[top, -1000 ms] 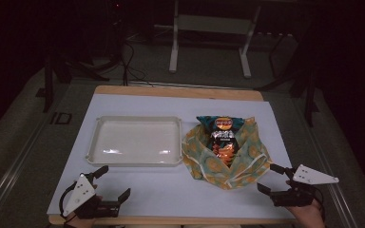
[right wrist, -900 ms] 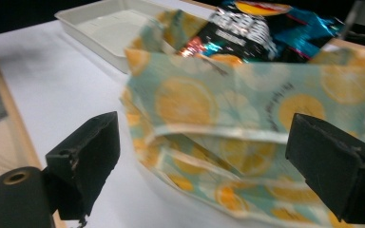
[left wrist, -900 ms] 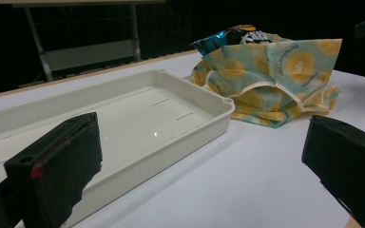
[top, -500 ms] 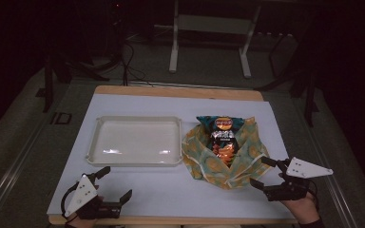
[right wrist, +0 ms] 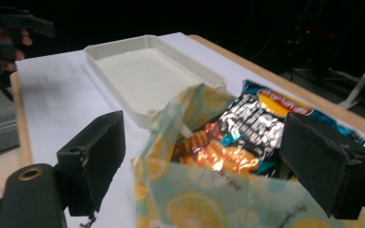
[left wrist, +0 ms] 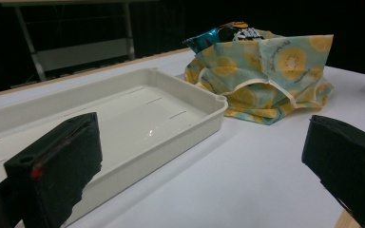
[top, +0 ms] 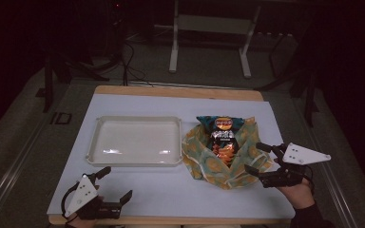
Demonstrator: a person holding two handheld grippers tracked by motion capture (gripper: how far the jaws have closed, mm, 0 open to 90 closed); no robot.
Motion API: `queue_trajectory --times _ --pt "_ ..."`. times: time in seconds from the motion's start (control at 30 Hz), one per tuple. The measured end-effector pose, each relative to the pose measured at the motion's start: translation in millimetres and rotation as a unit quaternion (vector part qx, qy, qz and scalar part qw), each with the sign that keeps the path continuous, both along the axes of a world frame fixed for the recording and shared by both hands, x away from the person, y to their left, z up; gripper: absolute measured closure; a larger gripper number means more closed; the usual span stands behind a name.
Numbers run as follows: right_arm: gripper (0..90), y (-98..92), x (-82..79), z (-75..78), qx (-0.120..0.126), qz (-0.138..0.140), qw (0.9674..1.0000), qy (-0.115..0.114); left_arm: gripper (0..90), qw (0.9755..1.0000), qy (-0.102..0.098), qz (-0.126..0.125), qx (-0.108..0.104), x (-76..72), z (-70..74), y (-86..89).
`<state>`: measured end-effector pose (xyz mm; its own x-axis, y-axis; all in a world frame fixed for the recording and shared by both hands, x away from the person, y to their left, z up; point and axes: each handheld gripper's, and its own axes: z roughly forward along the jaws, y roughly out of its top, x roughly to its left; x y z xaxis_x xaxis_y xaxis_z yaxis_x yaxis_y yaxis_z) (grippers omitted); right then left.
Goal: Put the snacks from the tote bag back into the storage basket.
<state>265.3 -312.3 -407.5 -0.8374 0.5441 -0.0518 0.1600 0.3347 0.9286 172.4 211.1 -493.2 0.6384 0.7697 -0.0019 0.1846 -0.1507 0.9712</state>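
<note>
High view: chip bag (top: 222, 137) lies lengthwise, top pointing away.

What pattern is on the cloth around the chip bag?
Yellow lemon slices on pale blue cloth, clearest in the left gripper view.

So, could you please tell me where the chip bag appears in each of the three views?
High view: chip bag right of centre, lying on the lemon-print cloth.
Left gripper view: upper middle, peeking above the cloth.
Right gripper view: centre right, between the jaws.
Shared landmark: the white tray beside it.
</note>
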Motion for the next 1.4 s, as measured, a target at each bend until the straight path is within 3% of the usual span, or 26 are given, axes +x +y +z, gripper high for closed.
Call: queue_trajectory --times 0.23,0.73,1.03,1.4 --pt "16.5 3.0 9.5 9.2 0.008 0.0 0.9999 -0.01 0.1 1.0 0.001 -0.002 0.001 0.3 -0.2 -0.3" --pt "21.5 8.7 46.8 29.9 0.02 -0.007 0.9994 -0.027 0.1 1.0 0.002 -0.004 0.001 1.0 -0.7 -0.3" --pt "26.5 8.0 72.5 27.4 -0.002 -0.022 0.9994 -0.028 0.1 1.0 0.002 -0.006 0.003 1.1 -0.9 -0.4" --pt "32.8 0.5 108.4 13.5 -0.015 -0.031 0.9994 -0.004 0.1 1.0 0.005 -0.007 0.005 1.8 -1.6 -0.7"
